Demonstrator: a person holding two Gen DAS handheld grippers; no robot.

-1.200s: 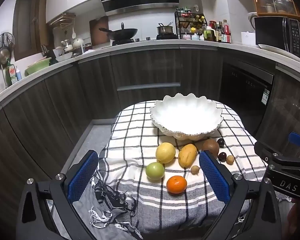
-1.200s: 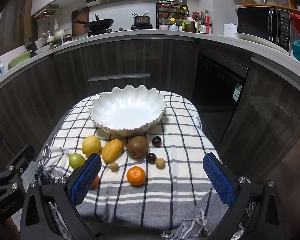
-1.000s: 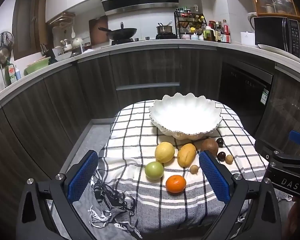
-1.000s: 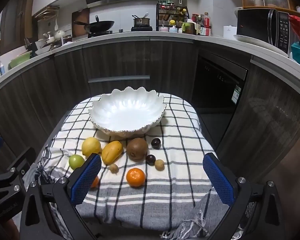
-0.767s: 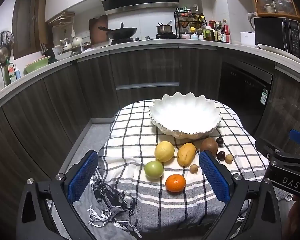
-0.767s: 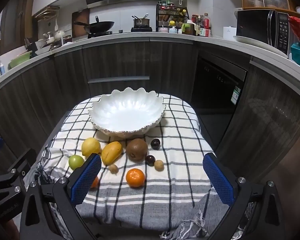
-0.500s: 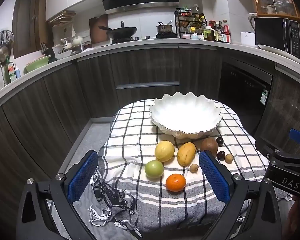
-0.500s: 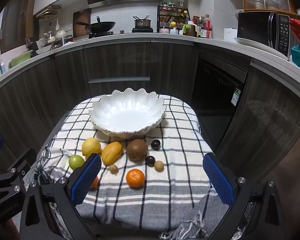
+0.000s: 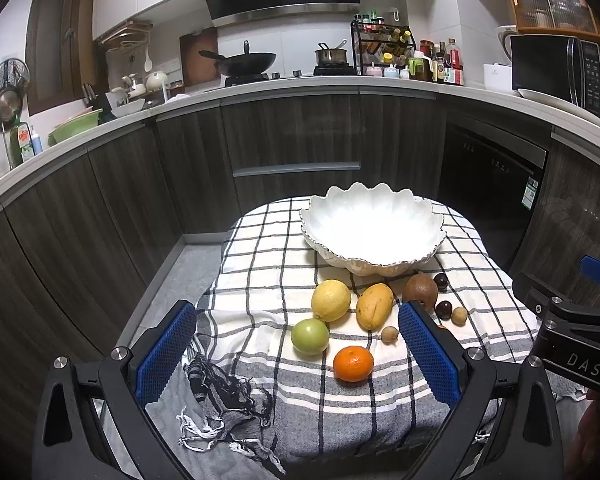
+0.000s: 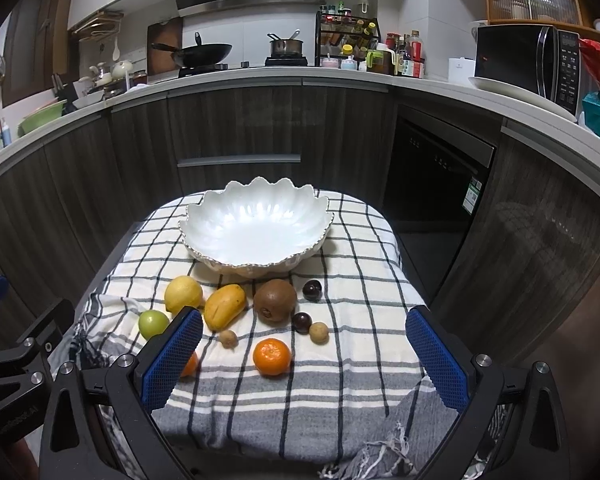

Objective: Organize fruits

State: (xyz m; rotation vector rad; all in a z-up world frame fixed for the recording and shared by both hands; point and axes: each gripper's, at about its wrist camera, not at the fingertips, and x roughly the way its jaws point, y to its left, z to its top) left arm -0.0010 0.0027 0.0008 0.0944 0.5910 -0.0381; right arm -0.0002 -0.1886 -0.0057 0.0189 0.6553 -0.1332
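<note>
White and scalloped, the bowl sits at the bench's far edge, fruit before it, well ahead of both spread, empty tools, left tool and right tool.

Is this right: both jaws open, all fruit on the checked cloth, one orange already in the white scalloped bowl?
Not quite. The white scalloped bowl is empty in the right wrist view; both round oranges lie on the checked cloth. The rest holds: left gripper and right gripper have open jaws.
</note>
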